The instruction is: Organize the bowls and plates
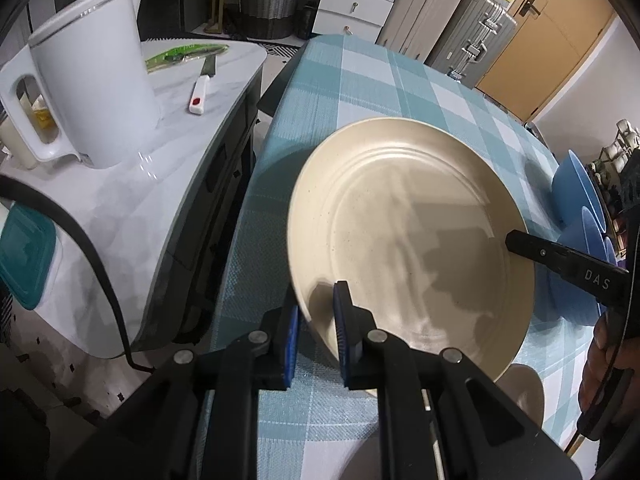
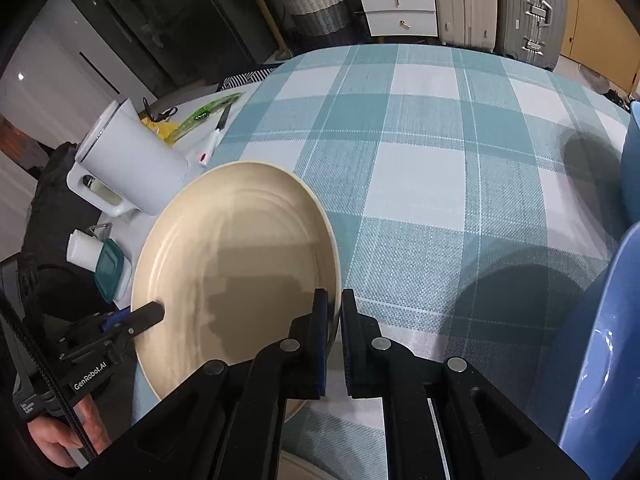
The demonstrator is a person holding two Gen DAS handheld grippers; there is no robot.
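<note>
round glossy cream plate (image 1: 412,236), rim clamped both sides

The surface (image 2: 420,168) is covered by a teal-and-white checked cloth. Blue bowls (image 1: 580,208) sit at its right edge. Past its left edge stands a lower white marble-look side surface (image 1: 120,208), carrying a white kettle (image 1: 92,92), a white-handled knife (image 1: 202,88), a green packet (image 1: 180,53) and a teal-lidded box (image 1: 24,256).

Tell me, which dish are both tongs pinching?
The big cream plate, gripped at opposite rims by both tongs. The blue bowls sit untouched beside it.
</note>
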